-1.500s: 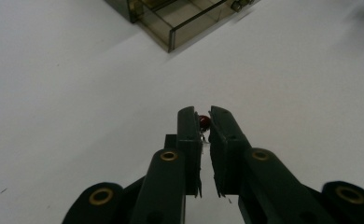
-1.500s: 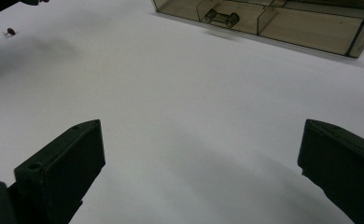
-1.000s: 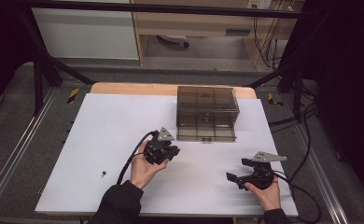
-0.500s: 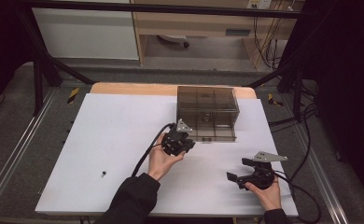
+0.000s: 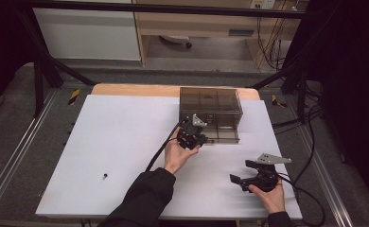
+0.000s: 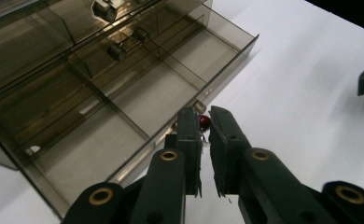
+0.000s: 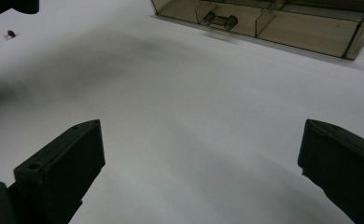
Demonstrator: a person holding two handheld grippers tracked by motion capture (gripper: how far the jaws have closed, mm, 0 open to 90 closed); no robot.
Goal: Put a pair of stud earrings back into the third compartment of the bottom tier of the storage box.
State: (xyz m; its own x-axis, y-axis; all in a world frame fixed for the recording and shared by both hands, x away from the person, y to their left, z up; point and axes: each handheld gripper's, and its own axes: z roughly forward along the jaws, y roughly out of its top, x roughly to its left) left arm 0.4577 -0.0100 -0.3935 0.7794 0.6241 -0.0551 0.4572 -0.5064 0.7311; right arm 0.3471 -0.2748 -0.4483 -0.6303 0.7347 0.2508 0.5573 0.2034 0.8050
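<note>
risk sits at the left tool (image 6: pixel 205 135), whose jaws stand nearly closed on a small red piece (image 6: pixel 204 122) right at the front lip of the pulled-out drawer (image 6: pixel 138 100) of the smoky plastic organiser box (image 5: pixel 211 108). the grip looks shallow, only the jaw tips on the red piece, so in my judgement a twist of the wrist or a knock against the drawer's front wall could flick it out onto the white worktop (image 5: pixel 126 142), or drop it short of the compartment. the tool is also just beside the small knob on the drawer front, so a push forward could shove the drawer shut or shift the light box. in the high view the left tool (image 5: pixel 192 135) lies just below and left of the box, in the middle of the frame, its cable trailing down past the sleeve. the right tool (image 5: pixel 256 177) rests low at the lower right with its jaws set wide and nothing between them, well apart from the box. a small dark speck (image 5: pixel 105 177) lies alone on the worktop at lower left. open room is generous to the left and below the box; the tight side is up, where the box's back nears the wooden edge, and right, where the worktop edge and cables lie close.
</note>
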